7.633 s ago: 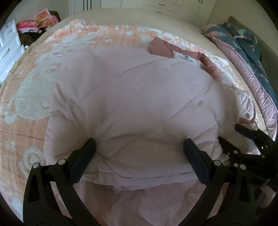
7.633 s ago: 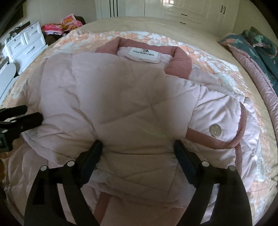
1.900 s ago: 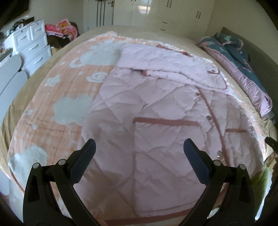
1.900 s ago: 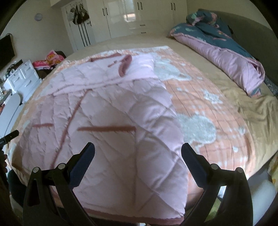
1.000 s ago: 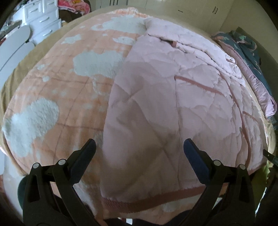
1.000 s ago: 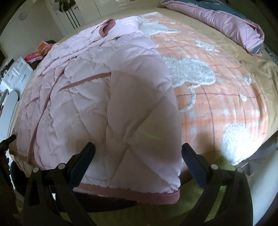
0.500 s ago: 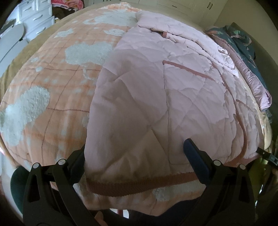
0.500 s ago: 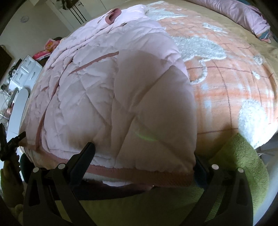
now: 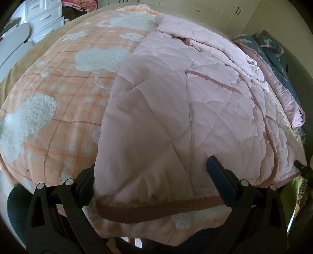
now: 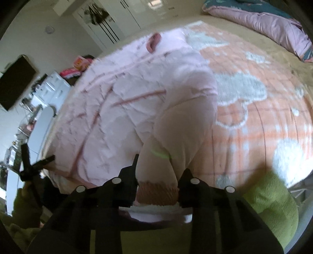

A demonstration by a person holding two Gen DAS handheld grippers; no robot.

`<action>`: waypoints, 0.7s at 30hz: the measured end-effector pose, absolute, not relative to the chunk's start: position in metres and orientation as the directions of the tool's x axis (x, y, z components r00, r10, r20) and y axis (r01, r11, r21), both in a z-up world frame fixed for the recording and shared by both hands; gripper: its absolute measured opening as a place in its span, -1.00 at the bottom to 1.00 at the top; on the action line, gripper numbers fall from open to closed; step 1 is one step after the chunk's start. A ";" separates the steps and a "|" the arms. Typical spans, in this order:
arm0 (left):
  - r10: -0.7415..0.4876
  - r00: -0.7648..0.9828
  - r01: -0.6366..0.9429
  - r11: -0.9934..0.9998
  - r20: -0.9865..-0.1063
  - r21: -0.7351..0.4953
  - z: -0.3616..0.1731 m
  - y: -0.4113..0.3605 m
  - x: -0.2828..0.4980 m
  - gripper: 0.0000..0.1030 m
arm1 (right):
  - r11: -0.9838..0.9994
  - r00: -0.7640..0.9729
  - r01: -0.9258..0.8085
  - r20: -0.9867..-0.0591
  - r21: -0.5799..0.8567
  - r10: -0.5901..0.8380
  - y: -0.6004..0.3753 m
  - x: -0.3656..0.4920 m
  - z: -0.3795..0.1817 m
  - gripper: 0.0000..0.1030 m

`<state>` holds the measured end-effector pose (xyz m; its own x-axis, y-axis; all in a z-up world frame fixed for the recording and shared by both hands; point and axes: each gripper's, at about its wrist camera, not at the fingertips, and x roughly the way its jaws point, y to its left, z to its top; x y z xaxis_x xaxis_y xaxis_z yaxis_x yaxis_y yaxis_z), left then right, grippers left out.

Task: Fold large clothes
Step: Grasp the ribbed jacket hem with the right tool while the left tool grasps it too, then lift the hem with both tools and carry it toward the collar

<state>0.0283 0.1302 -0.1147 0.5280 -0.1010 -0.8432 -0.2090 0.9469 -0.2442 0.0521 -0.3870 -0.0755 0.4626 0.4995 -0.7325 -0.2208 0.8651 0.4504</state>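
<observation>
Garment: pale pink quilted jacket with dusty-rose ribbed trim [image 9: 176, 109] spread on peach-and-white fleece blanket [image 9: 58, 97], hem at near edge | left gripper [image 9: 152, 173]: spread wide, straddling hem's left corner | right gripper [image 10: 157, 187]: clenched on hem's right corner.

Peach blanket [image 9: 64, 93] with white fluffy cloud patches covers the bed. Lilac and teal quilt [image 10: 260, 17] bunched along the far edge. White drawer unit [image 9: 44, 19] at upper left, pink clothes pile [image 9: 78, 3] beside it. White wardrobe doors [image 10: 125, 11] behind. Dark wall-mounted screen [image 10: 15, 82]. Green fleece [image 10: 272, 197] at bottom right.
</observation>
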 end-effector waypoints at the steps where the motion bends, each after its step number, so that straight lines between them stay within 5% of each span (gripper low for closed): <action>1: -0.102 0.531 -0.213 0.945 -0.841 -0.248 -0.115 0.131 0.028 0.84 | 0.861 0.468 -0.220 -0.725 0.458 0.506 -0.386 0.054 -0.073 -0.43; 6: -0.102 0.545 -0.213 0.943 -0.832 -0.254 -0.114 0.130 0.029 0.82 | 0.842 0.470 -0.210 -0.704 0.496 0.532 -0.386 0.060 -0.073 -0.39; 9: -0.088 0.563 -0.209 0.947 -0.822 -0.245 -0.111 0.127 0.029 0.55 | 0.845 0.463 -0.209 -0.712 0.492 0.528 -0.383 0.063 -0.075 -0.32; 14: -0.077 0.579 -0.186 0.957 -0.811 -0.224 -0.105 0.124 0.029 -0.33 | 0.845 0.448 -0.202 -0.721 0.495 0.529 -0.378 0.062 -0.081 -0.15; 19: -0.073 0.596 -0.126 0.975 -0.800 -0.182 -0.098 0.113 0.028 -0.64 | 0.848 0.427 -0.227 -0.734 0.479 0.529 -0.373 0.065 -0.082 -0.19; 21: -0.077 0.609 -0.117 0.976 -0.789 -0.186 -0.094 0.111 0.028 -0.74 | 0.849 0.433 -0.246 -0.731 0.467 0.527 -0.372 0.064 -0.078 -0.37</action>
<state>0.0277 0.1106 -0.0941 0.6089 -0.0774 -0.7895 -0.1167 0.9757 -0.1856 0.0641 -0.3717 -0.0781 0.4332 0.5272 -0.7310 -0.2464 0.8495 0.4666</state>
